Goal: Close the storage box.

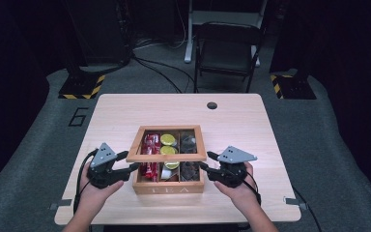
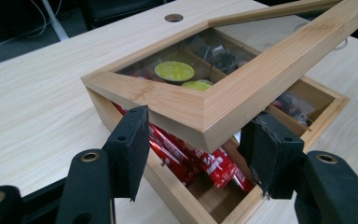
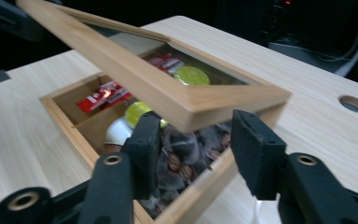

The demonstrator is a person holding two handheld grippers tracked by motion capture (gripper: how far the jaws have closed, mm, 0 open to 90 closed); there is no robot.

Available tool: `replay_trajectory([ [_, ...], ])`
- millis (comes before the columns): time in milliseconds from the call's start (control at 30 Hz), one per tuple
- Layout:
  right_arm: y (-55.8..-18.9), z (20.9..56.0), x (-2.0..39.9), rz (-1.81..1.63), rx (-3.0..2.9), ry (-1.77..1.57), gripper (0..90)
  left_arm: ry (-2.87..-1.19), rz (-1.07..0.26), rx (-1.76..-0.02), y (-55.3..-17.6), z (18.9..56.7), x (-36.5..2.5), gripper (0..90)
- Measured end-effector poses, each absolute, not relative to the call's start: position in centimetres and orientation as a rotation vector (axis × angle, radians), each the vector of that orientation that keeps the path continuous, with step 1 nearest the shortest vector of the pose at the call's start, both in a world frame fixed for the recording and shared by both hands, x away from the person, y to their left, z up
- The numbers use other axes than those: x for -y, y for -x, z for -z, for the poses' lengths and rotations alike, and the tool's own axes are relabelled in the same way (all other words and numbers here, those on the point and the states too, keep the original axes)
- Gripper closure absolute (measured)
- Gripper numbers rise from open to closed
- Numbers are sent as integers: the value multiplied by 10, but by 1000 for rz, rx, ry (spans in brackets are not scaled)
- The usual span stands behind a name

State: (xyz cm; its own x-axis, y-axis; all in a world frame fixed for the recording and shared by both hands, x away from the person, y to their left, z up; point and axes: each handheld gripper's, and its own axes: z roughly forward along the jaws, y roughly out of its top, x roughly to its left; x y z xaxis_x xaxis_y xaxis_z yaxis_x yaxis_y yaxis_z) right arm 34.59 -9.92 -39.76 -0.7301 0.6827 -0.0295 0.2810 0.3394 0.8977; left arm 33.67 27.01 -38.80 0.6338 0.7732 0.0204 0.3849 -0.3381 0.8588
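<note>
Left tool (image 2: 196, 154) astride lifted lid (image 2: 242, 88) corner, box (image 1: 169, 186) rim beneath

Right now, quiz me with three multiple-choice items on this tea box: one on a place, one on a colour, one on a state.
1. Seen from the high view, which compartment of the wooden box holds the red packets?
A. the right one
B. the left one
C. the middle one

2. What colour are the tops of the round capsules?
A. yellow-green
B. blue
C. white

3. How does the glass-paned lid stand?
A. flat and closed on the box
B. taken off and lying on the table
C. lifted at its front edge, partly open

Answers:
1 B: in the high view the red packets fill the left compartment.
2 A: the left gripper view shows yellow-green tops through the pane.
3 C: both gripper views show a gap between the lid's front frame and the box rim.
</note>
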Motion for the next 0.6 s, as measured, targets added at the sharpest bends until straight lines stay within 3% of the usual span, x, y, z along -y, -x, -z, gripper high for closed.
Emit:
replay_trajectory([
  [600,-369,367,94,-1365,-2173,-973,570,-1899,-505,-952,-359,359,-272,430],
])
